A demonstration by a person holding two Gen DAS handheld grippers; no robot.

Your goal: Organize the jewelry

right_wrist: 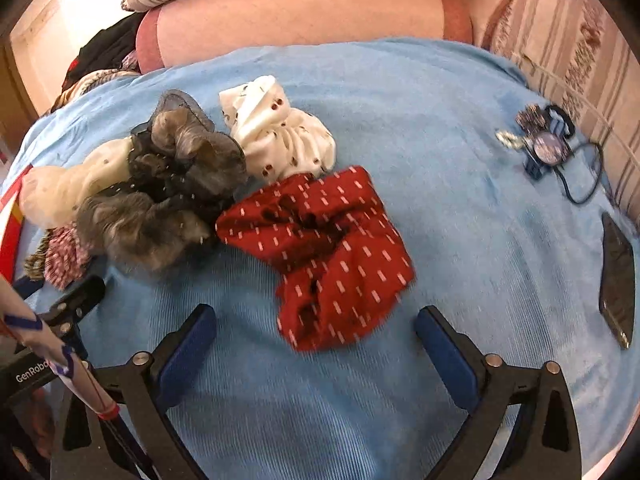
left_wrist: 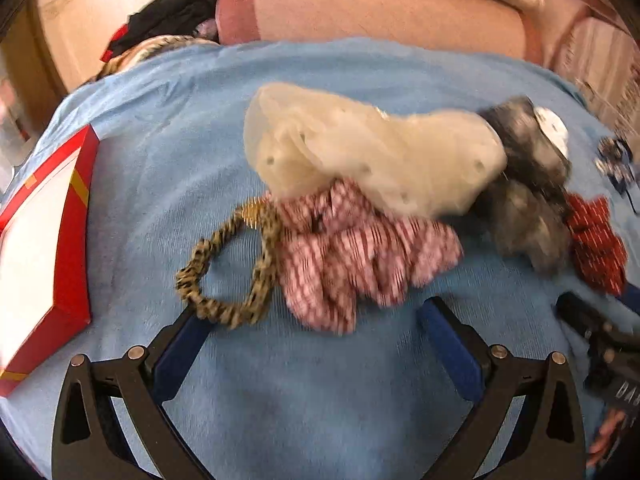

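A pile of scrunchies lies on a blue towel (left_wrist: 320, 400). In the left wrist view, a leopard-print hair tie (left_wrist: 228, 268) sits just ahead of my open left gripper (left_wrist: 312, 320), its near edge by the left fingertip. Beside it lie a pink-striped scrunchie (left_wrist: 360, 256), a cream sheer one (left_wrist: 372, 156) and a grey one (left_wrist: 528, 200). In the right wrist view, my open right gripper (right_wrist: 316, 320) hovers over the near end of a red dashed scrunchie (right_wrist: 324, 256). A grey scrunchie (right_wrist: 168, 184) and a white cherry-print one (right_wrist: 280, 136) lie beyond.
A red-rimmed box (left_wrist: 68, 240) with a white inside stands at the left. Small jewelry pieces and a black cord (right_wrist: 544, 144) lie far right, near a dark phone (right_wrist: 618, 280). A pink cushion (right_wrist: 300, 12) and clothes back the towel.
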